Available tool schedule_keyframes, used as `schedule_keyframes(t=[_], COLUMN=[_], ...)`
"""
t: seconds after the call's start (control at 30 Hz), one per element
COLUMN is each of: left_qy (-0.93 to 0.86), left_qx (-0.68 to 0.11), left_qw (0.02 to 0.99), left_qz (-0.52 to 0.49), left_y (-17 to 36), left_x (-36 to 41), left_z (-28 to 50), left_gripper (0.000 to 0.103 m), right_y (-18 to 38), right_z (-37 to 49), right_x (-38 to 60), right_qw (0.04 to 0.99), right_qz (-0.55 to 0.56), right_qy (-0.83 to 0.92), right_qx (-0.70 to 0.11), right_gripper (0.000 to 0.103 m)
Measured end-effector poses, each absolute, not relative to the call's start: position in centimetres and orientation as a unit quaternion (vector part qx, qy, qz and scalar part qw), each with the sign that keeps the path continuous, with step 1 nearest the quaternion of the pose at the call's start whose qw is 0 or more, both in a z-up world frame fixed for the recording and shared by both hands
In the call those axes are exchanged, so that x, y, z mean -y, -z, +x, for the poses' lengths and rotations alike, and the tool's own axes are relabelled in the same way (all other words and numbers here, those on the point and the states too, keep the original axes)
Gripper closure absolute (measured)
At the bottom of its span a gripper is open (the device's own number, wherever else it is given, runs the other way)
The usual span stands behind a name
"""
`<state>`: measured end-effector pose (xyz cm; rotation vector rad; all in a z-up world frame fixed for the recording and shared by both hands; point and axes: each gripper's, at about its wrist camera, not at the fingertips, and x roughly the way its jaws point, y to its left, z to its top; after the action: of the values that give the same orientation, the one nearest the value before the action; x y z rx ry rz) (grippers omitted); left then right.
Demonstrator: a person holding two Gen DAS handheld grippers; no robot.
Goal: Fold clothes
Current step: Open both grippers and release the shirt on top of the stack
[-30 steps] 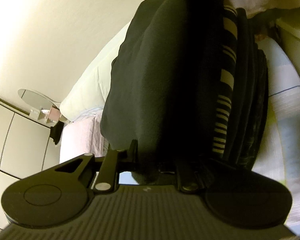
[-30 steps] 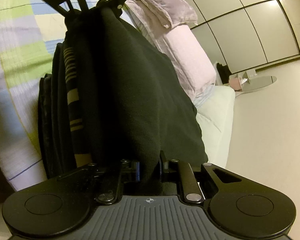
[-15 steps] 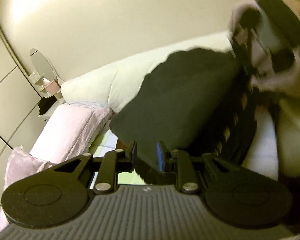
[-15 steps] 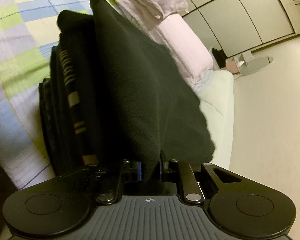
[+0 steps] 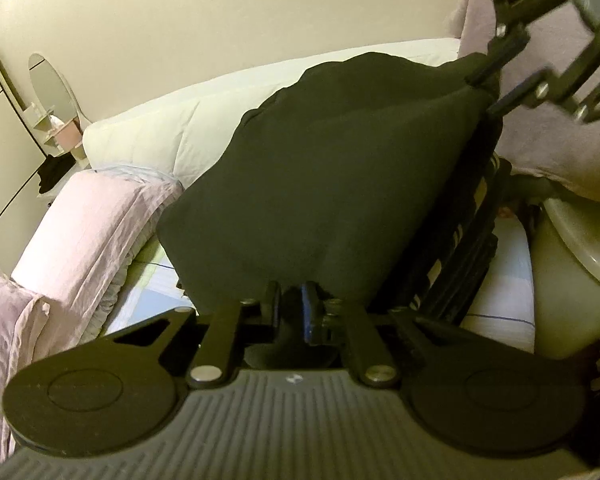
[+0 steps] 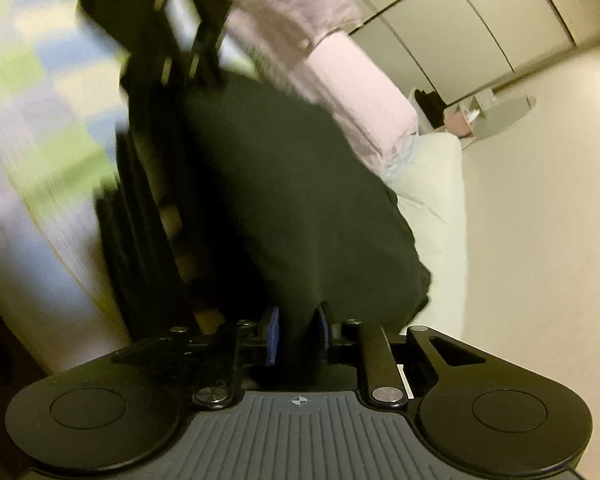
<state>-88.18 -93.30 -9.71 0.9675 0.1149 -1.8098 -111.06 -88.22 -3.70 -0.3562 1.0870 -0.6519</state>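
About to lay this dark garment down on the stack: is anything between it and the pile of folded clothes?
Nothing visible. The dark garment hangs between both tools, left tool and right tool, directly above the folded stack, with no object between.

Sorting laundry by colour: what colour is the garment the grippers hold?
Plain black fleece-like garment, clearest in the left wrist view.

The bed [image 6: 40, 128] wears a checked cover of green, blue and white. On it lie a pink pillow [image 5: 88, 224], a white pillow [image 5: 204, 128] beside that, and a stack of dark folded clothes [image 5: 460, 240], one of them striped.
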Motion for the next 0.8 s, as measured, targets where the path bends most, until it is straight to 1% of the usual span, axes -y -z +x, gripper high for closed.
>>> schedule_keyframes(t=[0.1, 0.17, 0.2, 0.23, 0.33, 0.4, 0.53, 0.67, 0.8], left_qy=[0.753, 0.753, 0.752, 0.751, 0.747, 0.744, 0.739, 0.735, 0.748], left_qx=[-0.052, -0.054, -0.056, -0.063, -0.089, -0.103, -0.117, -0.118, -0.112], left_qw=[0.525, 0.531, 0.534, 0.535, 0.531, 0.527, 0.522, 0.527, 0.527], left_qz=[0.392, 0.385, 0.382, 0.382, 0.391, 0.397, 0.409, 0.410, 0.387], left_y=[9.0, 8.6, 8.4, 8.4, 9.0, 10.1, 11.3, 9.9, 8.1], left_x=[93.3, 93.4, 93.4, 93.7, 94.5, 94.1, 92.4, 91.9, 92.7], left_z=[-88.4, -88.5, -88.5, -88.6, -89.0, -89.0, -89.2, -89.6, -90.8], left_gripper=[0.096, 0.094, 0.091, 0.091, 0.094, 0.094, 0.094, 0.095, 0.095], right_y=[0.3, -0.5, -0.3, 0.4, 2.7, 4.5, 6.1, 5.5, 4.7], right_z=[-111.6, -111.7, -111.7, -111.9, -112.5, -113.5, -114.8, -115.0, -115.3], right_x=[90.1, 92.0, 93.1, 94.1, 97.0, 96.6, 94.2, 94.1, 95.9], right_qw=[0.843, 0.850, 0.849, 0.845, 0.830, 0.831, 0.837, 0.839, 0.838], right_qz=[-0.052, -0.030, -0.021, -0.008, 0.035, 0.056, 0.072, 0.083, 0.081], right_qy=[0.313, 0.323, 0.327, 0.329, 0.332, 0.325, 0.322, 0.302, 0.305], right_qx=[-0.434, -0.414, -0.415, -0.422, -0.447, -0.449, -0.437, -0.445, -0.446], right_gripper=[0.083, 0.083, 0.084, 0.083, 0.084, 0.084, 0.084, 0.084, 0.084])
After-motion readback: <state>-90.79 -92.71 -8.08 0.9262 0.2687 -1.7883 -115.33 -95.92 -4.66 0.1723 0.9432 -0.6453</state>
